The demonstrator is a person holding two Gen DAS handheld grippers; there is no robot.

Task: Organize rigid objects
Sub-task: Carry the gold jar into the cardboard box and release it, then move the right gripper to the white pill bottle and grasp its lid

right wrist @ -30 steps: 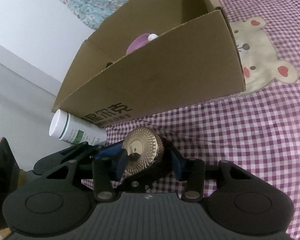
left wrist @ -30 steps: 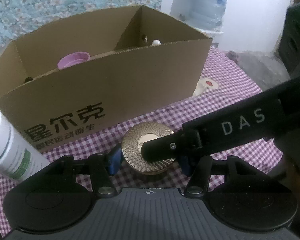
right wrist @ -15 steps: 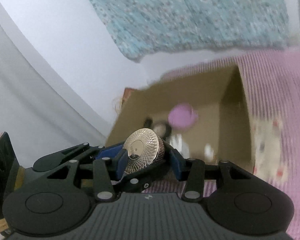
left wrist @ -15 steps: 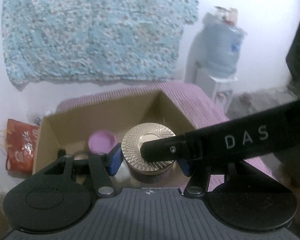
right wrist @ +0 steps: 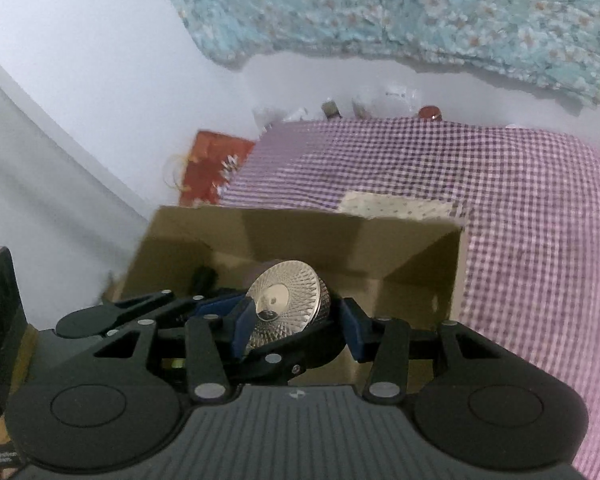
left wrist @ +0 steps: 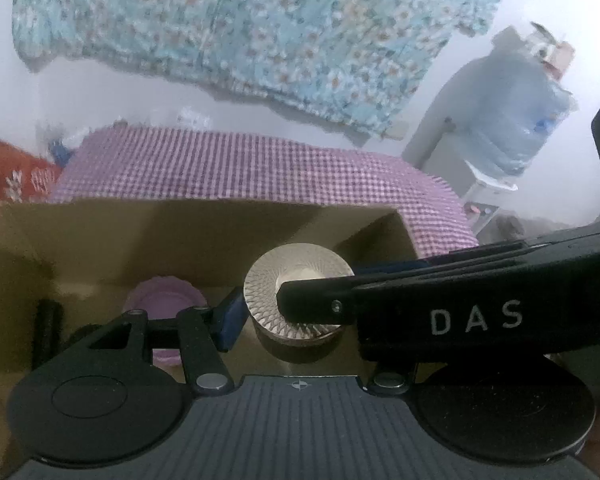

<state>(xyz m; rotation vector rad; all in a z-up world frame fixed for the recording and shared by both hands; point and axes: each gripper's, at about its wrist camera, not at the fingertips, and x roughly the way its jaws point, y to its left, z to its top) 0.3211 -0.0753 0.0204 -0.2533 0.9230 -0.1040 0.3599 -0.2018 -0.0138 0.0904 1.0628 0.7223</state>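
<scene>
Both my claws, left gripper [left wrist: 296, 312] and right gripper [right wrist: 296, 320], stood part-closed, clamped on the gold-lidded jar [left wrist: 298, 294], held over the open cardboard box [right wrist: 300, 236], beside purple lid [left wrist: 164, 300] inside.

Dim, bluish indoor light with no glare. Both views are soft with motion blur — the floral cloth [left wrist: 260, 28] and checked tablecloth [right wrist: 500, 200] smear. Fisheye bending curves the frame edges — corners go dark. Deep shadow fills the cardboard box [left wrist: 180, 232] interior.
</scene>
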